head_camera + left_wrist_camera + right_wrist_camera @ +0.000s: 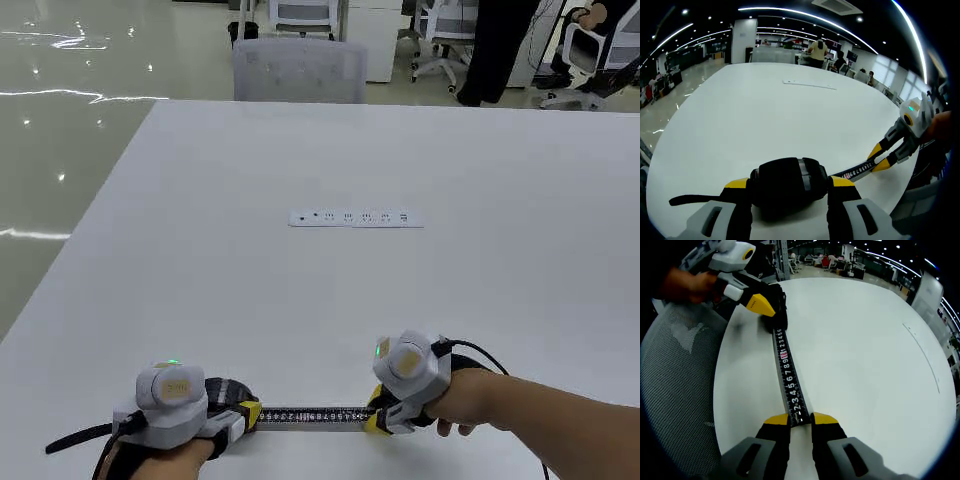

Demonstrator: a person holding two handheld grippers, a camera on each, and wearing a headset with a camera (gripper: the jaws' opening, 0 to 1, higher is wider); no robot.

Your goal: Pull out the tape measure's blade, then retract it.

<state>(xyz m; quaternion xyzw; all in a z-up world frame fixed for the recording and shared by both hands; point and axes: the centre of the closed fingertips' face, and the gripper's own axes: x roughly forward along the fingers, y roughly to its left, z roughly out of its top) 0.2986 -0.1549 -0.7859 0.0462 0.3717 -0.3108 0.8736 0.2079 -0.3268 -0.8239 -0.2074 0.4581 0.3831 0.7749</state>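
Closest to the headset, at the near edge of the white worktop (300, 300), the left hand-held gripper (790, 182) is clamped on the tape measure's black case (785, 195), one yellow-tipped jaw on each flank. From the case the blade (788, 375) runs flat along the worktop to the right hand-held gripper (800, 419), whose jaws are pressed together on the blade's free end, near the lowest printed numbers. A short, straight length of blade lies exposed between the two grippers. Judging from that, the pull-out is under way or about done, depending on how much length is wanted; the retraction is not yet done, and it will call for easing the end back toward the case under control. Farther off, mid-worktop, lies a flat white power strip (355, 218). Beyond the far edge stands a grey mesh chair (300, 70).
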